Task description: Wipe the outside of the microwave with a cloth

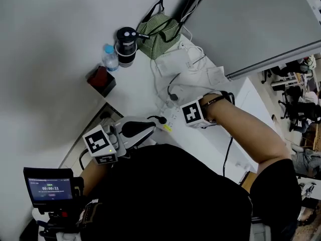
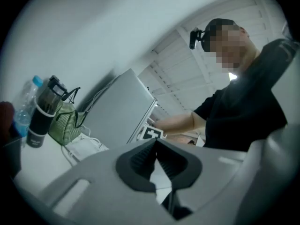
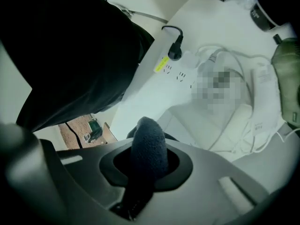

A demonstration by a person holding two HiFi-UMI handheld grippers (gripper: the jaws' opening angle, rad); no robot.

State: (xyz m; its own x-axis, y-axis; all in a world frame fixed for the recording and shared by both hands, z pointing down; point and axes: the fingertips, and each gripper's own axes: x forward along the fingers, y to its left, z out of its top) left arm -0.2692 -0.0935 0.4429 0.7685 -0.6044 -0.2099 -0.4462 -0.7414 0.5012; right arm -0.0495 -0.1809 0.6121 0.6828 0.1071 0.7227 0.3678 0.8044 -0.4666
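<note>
The microwave [image 1: 251, 24] is the big grey box at the upper right of the white table; in the left gripper view it [image 2: 117, 111] stands ahead of the jaws. A dark fuzzy cloth [image 3: 149, 144] sticks up between my right gripper's jaws, which are shut on it. In the head view only the marker cube and wrist of the right gripper [image 1: 193, 113] show, in front of the microwave. My left gripper [image 1: 150, 128] hovers lower left of it, away from the microwave. Its black pads [image 2: 140, 161] meet at the tips, with nothing between them.
A power strip [image 1: 169, 118] with a black plug lies between the grippers, beside crumpled white bags and cables [image 1: 193, 79]. At the back stand a water bottle [image 1: 110, 56], black cup [image 1: 126, 45], green striped bag [image 1: 158, 29] and red box [image 1: 101, 80]. A small screen [image 1: 49, 185] sits lower left.
</note>
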